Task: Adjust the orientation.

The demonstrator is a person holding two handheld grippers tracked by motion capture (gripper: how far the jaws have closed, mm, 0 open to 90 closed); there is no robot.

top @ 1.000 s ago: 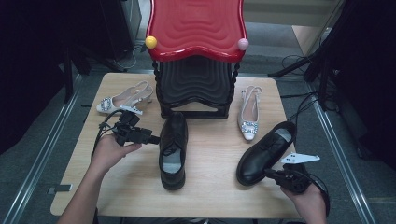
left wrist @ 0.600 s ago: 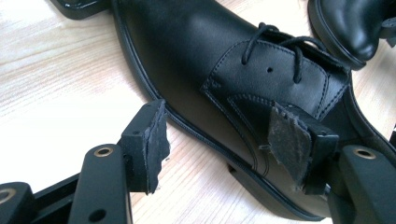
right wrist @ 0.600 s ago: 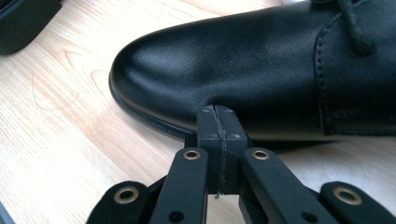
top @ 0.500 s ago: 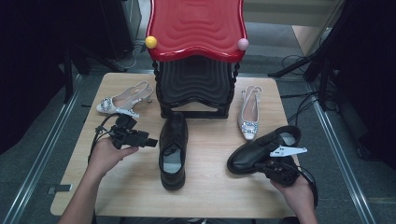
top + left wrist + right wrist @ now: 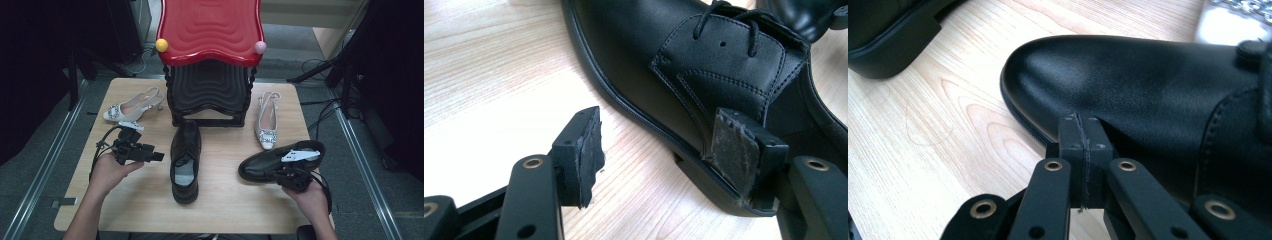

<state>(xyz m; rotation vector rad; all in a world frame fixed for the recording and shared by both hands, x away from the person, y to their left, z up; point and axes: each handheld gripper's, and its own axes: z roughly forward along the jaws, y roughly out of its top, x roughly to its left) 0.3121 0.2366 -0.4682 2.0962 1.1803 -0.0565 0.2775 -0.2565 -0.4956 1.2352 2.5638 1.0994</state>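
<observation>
My left gripper (image 5: 156, 156) sits at the left of the light wooden table (image 5: 220, 200), jaws spread wide with nothing between them. In the left gripper view, the far pad (image 5: 736, 150) lies just at the sole edge of the black leather lace-up shoe (image 5: 185, 159) standing in the middle of the table, toe toward the rack; I cannot tell whether pad and sole touch. The near pad (image 5: 589, 152) is over bare wood.

My right gripper (image 5: 289, 176) is at the right of the table, jaws pressed fully together with nothing between them. In the right gripper view the closed tips (image 5: 1082, 132) sit right against the side of the second black leather shoe (image 5: 1148, 95), near its rounded toe. In the high view that shoe (image 5: 272, 161) lies crosswise, toe pointing toward the middle shoe, well apart from it.

A black tiered rack with a red wavy top (image 5: 210, 30) stands at the far edge. A pale jewelled slingback pump (image 5: 131, 106) lies to its left, and its mate (image 5: 266, 120) to its right.
</observation>
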